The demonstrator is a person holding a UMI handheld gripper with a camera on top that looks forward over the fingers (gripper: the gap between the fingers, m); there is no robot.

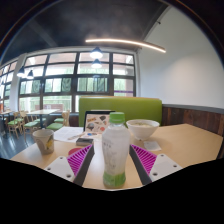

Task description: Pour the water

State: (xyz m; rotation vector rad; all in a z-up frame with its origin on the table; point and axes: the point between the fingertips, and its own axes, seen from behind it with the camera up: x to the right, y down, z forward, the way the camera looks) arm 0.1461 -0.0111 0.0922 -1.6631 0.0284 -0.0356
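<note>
Large windows run across the back of a bright room, with a long ceiling light above and a green bench [120,106] below them, so this looks like a café or canteen seating area. Nearer lies the pale wooden table [190,140], which carries everything at a reach that suits pouring. On it, beyond the tongs and to the right, stands a white bowl [142,128], its open top facing up; it seems a likely place for the water, though a paper cup [44,140] off to the left could serve as well, and I cannot tell which is meant. Some flat printed matter, perhaps a menu [97,122], lies behind. Closest is the bottle [114,151], upright, white-capped, with a green label low on its body, standing between the fingers. The tongs [113,163] sit about its lower half, both pink pads [82,159] hard against its sides, which I judge to be a pinch taken low so the bottle can be tipped. Its cap looks still on, so pouring has not begun.
</note>
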